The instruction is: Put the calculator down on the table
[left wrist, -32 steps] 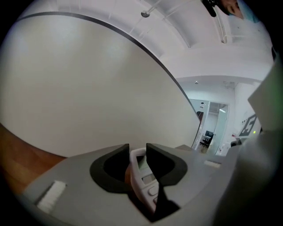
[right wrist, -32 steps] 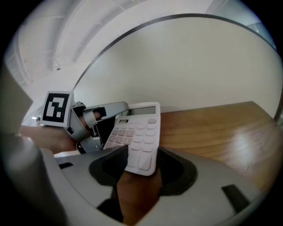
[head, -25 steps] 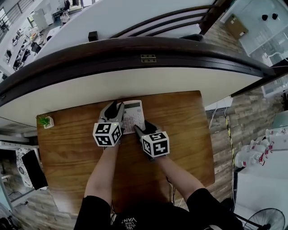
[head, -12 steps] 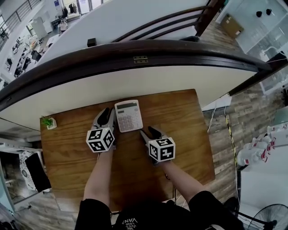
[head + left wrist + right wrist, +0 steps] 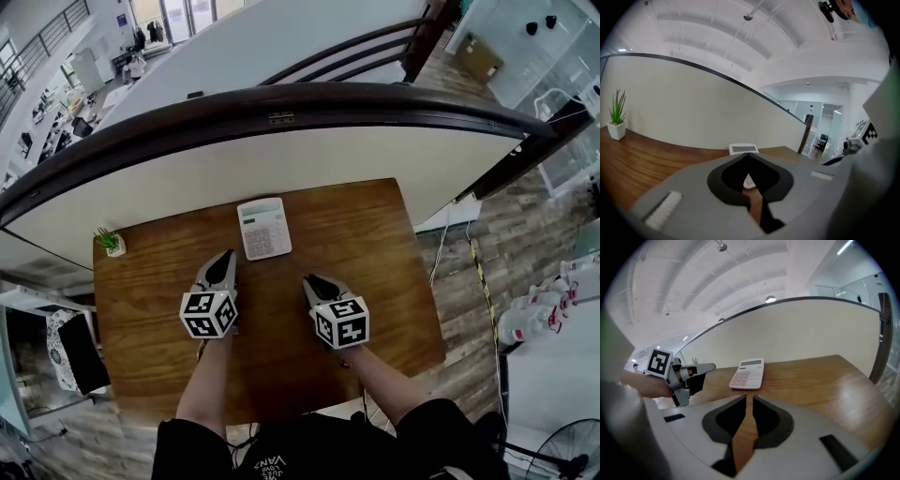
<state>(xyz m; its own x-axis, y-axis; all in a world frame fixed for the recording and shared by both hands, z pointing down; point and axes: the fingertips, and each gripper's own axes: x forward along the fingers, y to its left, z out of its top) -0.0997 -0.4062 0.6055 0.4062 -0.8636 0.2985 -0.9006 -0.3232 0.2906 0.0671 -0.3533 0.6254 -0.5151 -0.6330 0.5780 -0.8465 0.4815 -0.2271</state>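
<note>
Calculator lies flat on the wooden counter, keys up and display end away from the person, nothing touching it. It sits ahead of both hand-held grippers and well apart from their tips: forward and a bit right of the left hand-held gripper, forward and left of the right hand-held gripper. Left hand-held gripper: jaw tips meet, nothing gripped; in its own view the calculator shows just beyond the tips. Right hand-held gripper: jaws have just been closing, now only a narrow slit between them with bare wood showing through, nothing between them. Both hover over the counter, side by side but apart, pointing toward the curved white wall with the dark rail. Small potted plant stands at the far corner of the counter, left of the left hand-held gripper.
</note>
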